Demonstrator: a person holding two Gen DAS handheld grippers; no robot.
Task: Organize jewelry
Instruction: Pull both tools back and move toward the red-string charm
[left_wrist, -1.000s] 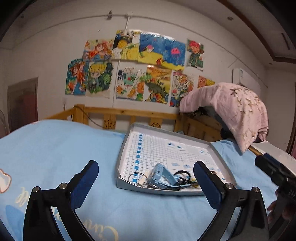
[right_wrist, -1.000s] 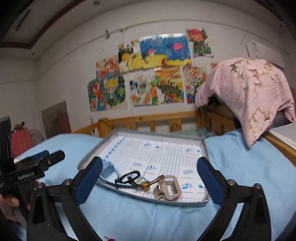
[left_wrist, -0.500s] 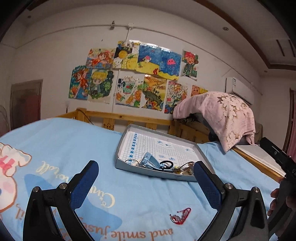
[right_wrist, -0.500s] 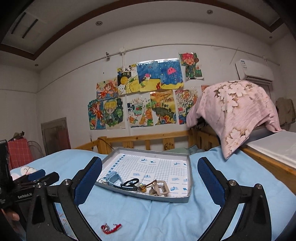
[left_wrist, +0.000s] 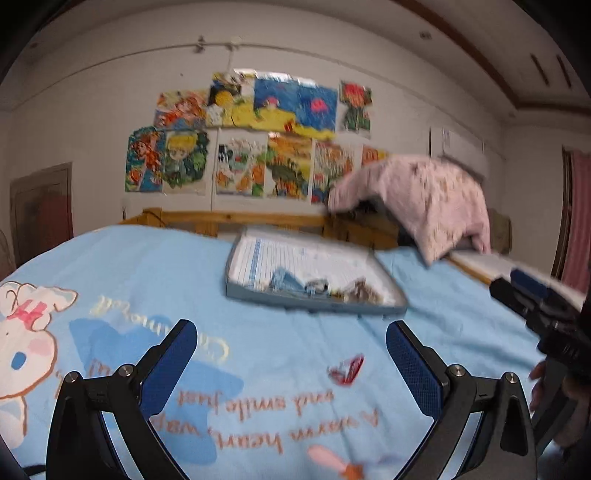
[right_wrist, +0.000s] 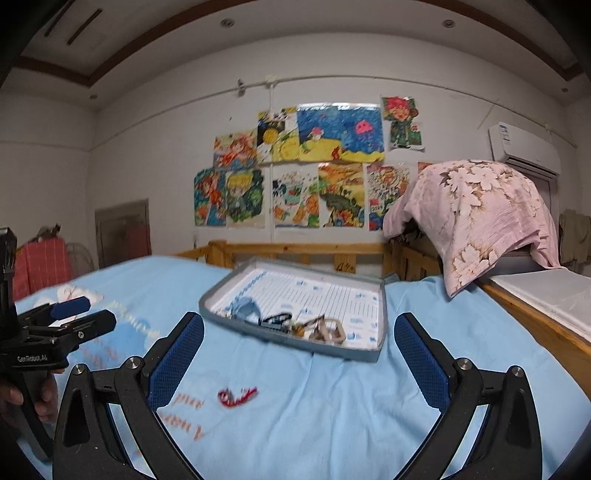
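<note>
A grey tray (left_wrist: 236, 258) (right_wrist: 380, 317) with a gridded white lining lies on the blue bed sheet. Near its front edge are a light blue piece (right_wrist: 246, 309), a black band (right_wrist: 277, 318) and a tan buckle (right_wrist: 327, 329). A red piece of jewelry (left_wrist: 347, 368) (right_wrist: 236, 396) lies on the sheet in front of the tray. My left gripper (left_wrist: 291, 363) is open and empty, above the sheet just left of the red piece. My right gripper (right_wrist: 299, 360) is open and empty, above the sheet with the red piece between its fingers' lines.
A wooden bed rail (right_wrist: 295, 249) runs behind the tray. A pink floral cloth (right_wrist: 480, 218) covers a heap at the right. A white mattress on a wooden frame (right_wrist: 546, 291) lies at the right. Drawings hang on the wall.
Both grippers have pulled back from the tray, which now looks smaller and farther. The red piece on the sheet has come closer. Both stay open.
</note>
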